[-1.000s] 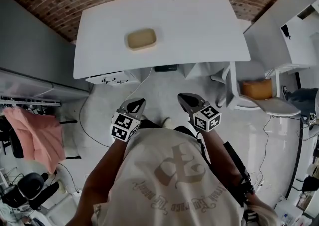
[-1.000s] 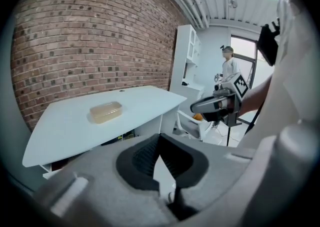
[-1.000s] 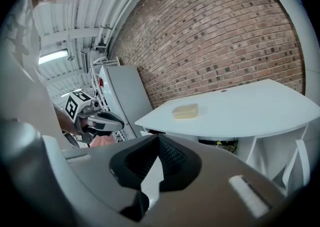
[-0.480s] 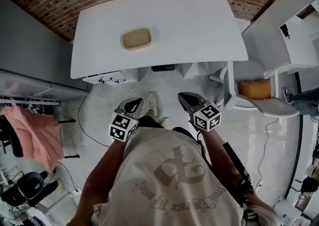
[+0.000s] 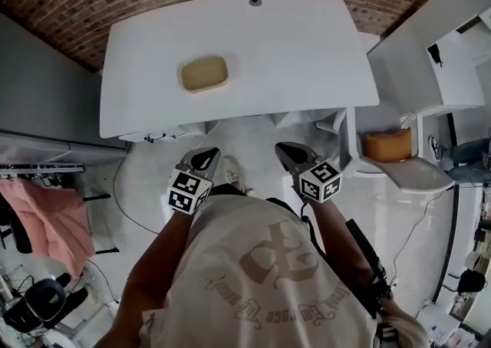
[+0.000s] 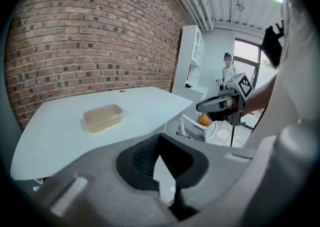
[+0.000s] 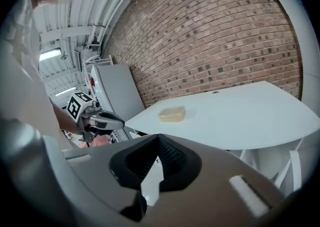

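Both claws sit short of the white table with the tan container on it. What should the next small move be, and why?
Probably carry the left claw forward toward the tan container, opening it on the way. The container lies on the left half of the white table, nearer that claw than the right claw. Both claws hang over the floor, jaws together, empty.

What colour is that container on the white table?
Translucent yellowish tan; the container shows best in the left gripper view.

The white table (image 5: 307,55) and the shallow tan translucent plastic container (image 5: 204,73) on it now sit nearer and larger in all views.
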The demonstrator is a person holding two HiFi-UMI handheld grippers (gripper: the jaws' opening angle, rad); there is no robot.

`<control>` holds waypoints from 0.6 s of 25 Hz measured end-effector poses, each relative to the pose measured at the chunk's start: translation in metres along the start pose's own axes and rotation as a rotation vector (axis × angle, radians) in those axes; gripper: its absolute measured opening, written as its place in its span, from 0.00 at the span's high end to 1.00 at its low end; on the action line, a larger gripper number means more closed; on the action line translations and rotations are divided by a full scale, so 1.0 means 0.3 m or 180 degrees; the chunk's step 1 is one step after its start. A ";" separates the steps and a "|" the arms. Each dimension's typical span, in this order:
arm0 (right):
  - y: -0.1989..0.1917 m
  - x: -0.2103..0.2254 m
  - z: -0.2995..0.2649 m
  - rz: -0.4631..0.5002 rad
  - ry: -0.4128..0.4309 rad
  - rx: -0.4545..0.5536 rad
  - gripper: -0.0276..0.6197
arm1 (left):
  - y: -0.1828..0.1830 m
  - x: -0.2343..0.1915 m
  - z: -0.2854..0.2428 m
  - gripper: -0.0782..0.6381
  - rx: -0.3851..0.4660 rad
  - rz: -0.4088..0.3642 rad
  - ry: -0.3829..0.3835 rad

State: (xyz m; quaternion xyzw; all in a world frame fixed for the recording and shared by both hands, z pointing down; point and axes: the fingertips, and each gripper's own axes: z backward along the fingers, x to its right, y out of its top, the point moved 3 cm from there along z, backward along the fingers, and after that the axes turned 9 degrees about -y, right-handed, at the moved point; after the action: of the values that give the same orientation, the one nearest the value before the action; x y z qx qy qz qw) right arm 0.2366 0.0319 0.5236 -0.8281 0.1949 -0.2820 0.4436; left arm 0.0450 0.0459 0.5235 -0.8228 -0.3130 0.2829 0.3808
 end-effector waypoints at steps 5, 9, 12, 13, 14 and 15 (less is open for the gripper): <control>0.087 0.059 -0.099 0.0053 -0.0035 -0.0009 0.95 | 0.064 -0.116 -0.047 0.89 0.0034 -0.0011 -0.0029; 0.145 0.075 -0.190 0.0098 -0.0007 -0.0041 0.94 | 0.103 -0.197 -0.056 0.89 0.0027 -0.0032 -0.0039; 0.193 0.068 -0.270 0.0142 0.0026 -0.0057 0.94 | 0.109 -0.269 -0.050 0.89 0.0033 -0.0020 -0.0028; 0.208 0.063 -0.297 0.0161 0.0043 -0.0067 0.95 | 0.110 -0.293 -0.046 0.89 0.0038 -0.0017 -0.0021; 0.222 0.057 -0.322 0.0181 0.0059 -0.0080 0.94 | 0.111 -0.314 -0.041 0.89 0.0033 -0.0023 -0.0013; 0.235 0.052 -0.347 0.0203 0.0073 -0.0094 0.94 | 0.112 -0.334 -0.036 0.89 0.0021 -0.0041 -0.0003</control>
State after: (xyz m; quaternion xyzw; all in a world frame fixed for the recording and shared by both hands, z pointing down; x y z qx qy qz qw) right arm 0.1770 -0.0794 0.5153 -0.8246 0.2303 -0.2743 0.4379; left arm -0.0017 -0.0495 0.5253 -0.8194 -0.3175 0.2819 0.3851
